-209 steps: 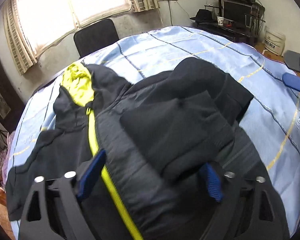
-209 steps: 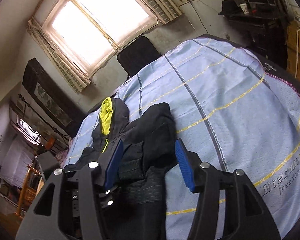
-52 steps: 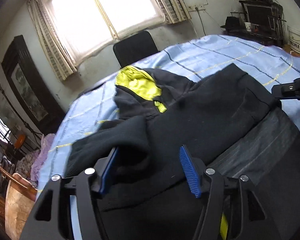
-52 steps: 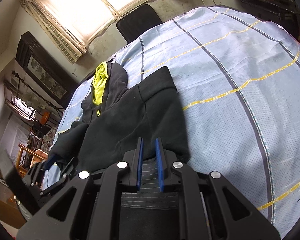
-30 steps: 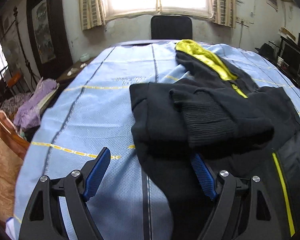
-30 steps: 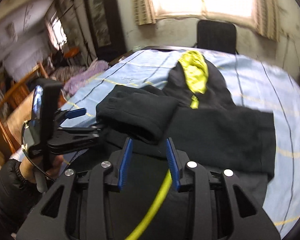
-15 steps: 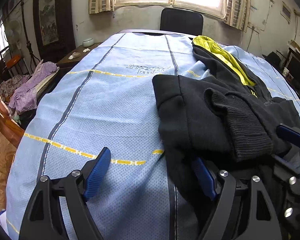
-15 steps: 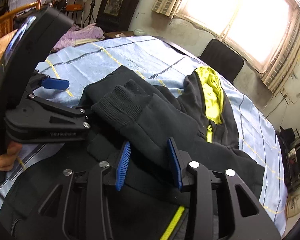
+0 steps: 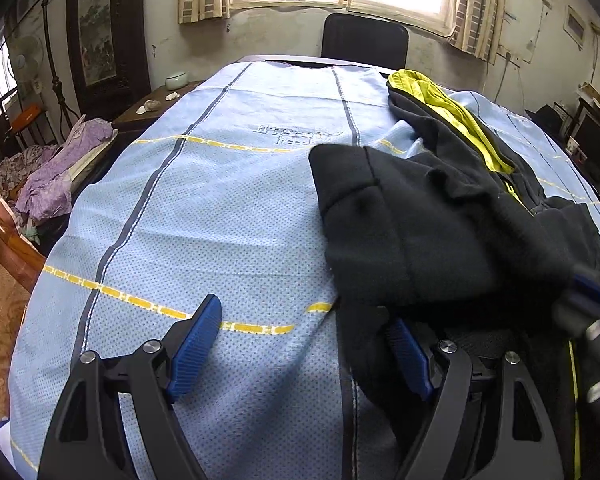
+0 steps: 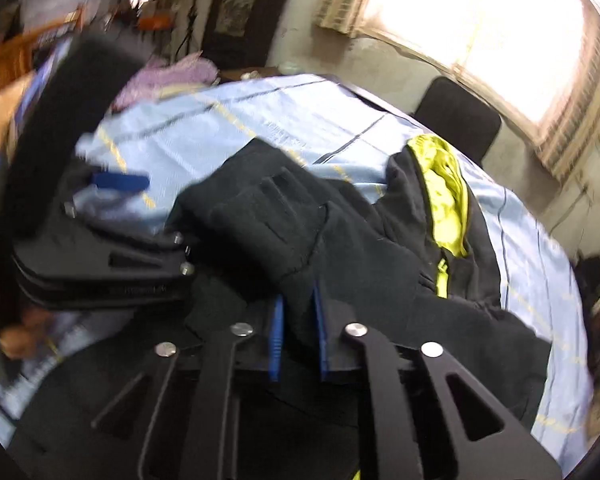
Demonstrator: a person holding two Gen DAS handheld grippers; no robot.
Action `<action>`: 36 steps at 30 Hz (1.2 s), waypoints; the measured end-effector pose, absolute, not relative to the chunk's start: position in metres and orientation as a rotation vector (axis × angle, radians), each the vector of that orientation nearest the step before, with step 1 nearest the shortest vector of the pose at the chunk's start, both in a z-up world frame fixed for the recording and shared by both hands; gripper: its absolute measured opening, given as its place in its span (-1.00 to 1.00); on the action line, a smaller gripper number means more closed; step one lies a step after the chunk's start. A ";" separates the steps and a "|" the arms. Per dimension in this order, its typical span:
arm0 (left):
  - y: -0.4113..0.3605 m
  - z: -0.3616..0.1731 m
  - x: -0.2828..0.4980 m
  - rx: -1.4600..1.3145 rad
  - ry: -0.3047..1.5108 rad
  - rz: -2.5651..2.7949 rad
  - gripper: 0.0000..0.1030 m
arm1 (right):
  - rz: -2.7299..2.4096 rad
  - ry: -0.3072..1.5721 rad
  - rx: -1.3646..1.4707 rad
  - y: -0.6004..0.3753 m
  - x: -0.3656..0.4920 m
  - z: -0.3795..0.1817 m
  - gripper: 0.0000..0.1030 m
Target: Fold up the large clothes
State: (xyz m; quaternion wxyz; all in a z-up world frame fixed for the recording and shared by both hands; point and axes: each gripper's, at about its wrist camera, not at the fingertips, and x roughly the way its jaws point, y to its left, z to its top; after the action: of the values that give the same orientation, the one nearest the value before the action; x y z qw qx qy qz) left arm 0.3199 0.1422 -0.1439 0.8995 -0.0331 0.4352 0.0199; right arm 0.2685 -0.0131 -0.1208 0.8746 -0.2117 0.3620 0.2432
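Your right claw has just been closing and now pinches the black jacket's folded sleeve, which runs ahead and left of it. Your left claw hangs released over the blue sheet, the jacket edge against its right finger, so the right is nearer.

One readable text only: "freed…" woven grey into the light blue bedsheet, well ahead of the left gripper, between its two fingers' lines and just left of the black jacket edge. Last letters covered by jacket. Line of characters above that word, too small to read. Right wrist view blurred; same print a smear ahead of the right gripper, nothing legible.
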 end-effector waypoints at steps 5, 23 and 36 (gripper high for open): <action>0.130 -0.140 0.316 -0.010 0.872 0.034 0.58 | 0.572 0.797 -0.117 -0.066 0.269 -0.085 -0.82; 0.114 -0.139 0.312 0.035 0.885 -0.015 -0.46 | 0.312 0.847 0.379 -0.224 0.297 -0.098 -0.91; 0.116 -0.124 0.282 0.062 0.835 -0.024 0.07 | 0.255 0.885 0.513 -0.275 0.294 -0.137 -0.61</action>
State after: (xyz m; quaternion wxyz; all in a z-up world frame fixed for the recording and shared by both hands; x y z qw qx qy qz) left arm 0.2824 0.1156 -0.1242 0.9136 0.0302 0.4053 -0.0116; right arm 0.2936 -0.2746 -0.1374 0.8642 0.2448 0.4225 0.1215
